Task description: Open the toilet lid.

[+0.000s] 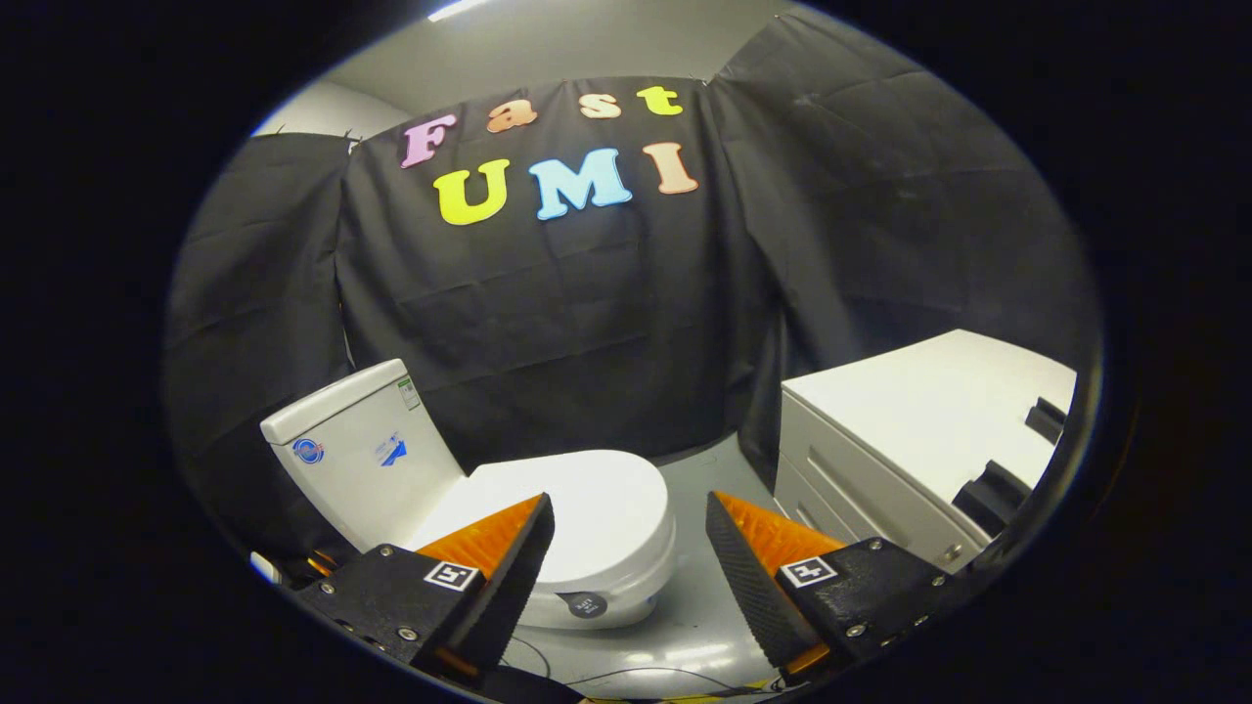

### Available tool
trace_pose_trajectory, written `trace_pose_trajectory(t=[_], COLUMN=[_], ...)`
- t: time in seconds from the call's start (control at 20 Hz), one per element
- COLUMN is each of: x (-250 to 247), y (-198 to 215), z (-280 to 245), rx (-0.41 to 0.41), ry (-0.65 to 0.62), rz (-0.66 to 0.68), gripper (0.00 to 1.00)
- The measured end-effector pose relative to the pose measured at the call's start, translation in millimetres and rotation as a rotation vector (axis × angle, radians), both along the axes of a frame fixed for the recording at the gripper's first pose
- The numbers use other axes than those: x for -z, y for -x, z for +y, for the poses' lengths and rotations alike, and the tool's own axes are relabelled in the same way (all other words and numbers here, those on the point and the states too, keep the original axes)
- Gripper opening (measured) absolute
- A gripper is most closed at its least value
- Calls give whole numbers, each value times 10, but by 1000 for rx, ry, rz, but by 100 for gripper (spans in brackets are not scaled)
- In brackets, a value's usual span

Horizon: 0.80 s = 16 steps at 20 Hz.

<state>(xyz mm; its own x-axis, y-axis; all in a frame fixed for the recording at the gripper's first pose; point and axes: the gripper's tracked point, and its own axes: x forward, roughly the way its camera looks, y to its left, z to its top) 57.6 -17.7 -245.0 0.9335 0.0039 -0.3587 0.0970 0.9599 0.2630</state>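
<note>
A white toilet stands on the grey floor with its lid lying flat and closed over the bowl. Its tank rises behind the lid, against the black cloth wall. My gripper is open, held above and in front of the bowl's front end. The left finger overlaps the near left part of the lid in the view. Beside the bowl, over the floor, sits the right finger. Nothing is between the fingers, and neither touches the lid.
A white cabinet with drawers stands to the right of the toilet, with dark items on its near top. A strip of grey floor runs between toilet and cabinet. Thin cables lie on the floor near the toilet's base.
</note>
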Motion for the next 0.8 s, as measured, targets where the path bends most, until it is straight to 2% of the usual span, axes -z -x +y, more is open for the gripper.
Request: trace_pose_trajectory(t=[0.2, 0.45, 0.8], x=[345, 873, 1398], y=[-17, -26, -1], z=[300, 455, 653], rx=[-29, -40, -17], ry=[-181, -223, -389], rz=[31, 121, 201], gripper=[96, 96, 95])
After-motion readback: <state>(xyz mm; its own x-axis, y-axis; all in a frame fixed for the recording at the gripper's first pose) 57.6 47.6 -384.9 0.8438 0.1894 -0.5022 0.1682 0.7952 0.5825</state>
